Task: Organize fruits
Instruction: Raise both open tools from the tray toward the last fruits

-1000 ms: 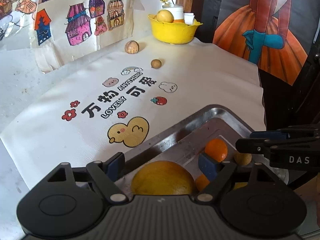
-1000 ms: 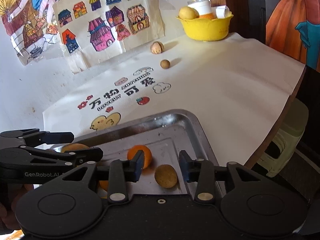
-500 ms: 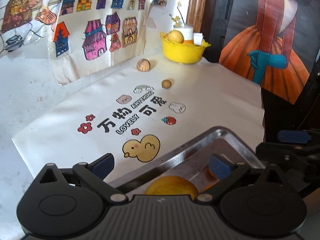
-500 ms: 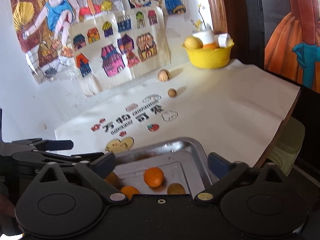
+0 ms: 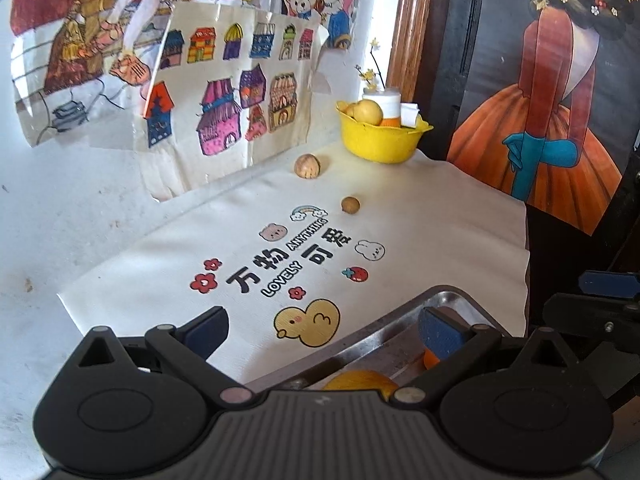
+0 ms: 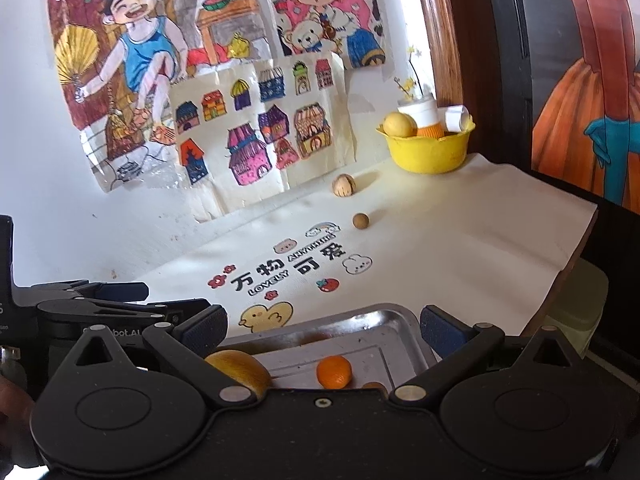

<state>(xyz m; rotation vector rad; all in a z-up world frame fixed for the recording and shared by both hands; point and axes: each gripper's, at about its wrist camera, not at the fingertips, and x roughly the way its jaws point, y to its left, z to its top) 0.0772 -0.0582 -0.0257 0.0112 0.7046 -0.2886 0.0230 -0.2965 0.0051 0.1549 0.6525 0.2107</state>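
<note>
Both claws are held spread and empty above the near edge of the metal tray (image 6: 384,320): left claw (image 5: 322,330), right claw (image 6: 322,326). Already in the tray: a large yellow fruit (image 6: 240,366), an orange (image 6: 334,371), and a brown fruit barely seen at the camera's edge. Still loose on the tabletop (image 6: 460,232): a walnut-like fruit (image 6: 344,185) and a small brown round fruit (image 6: 360,221), both well apart from the tray, near the yellow bowl (image 6: 430,152).

Judged next: the small brown fruit is to be fetched. It should be approached low, jaws straddling it evenly and closed gently; being round, it is likely to roll off if nudged. The cloth should not be snagged.
</note>
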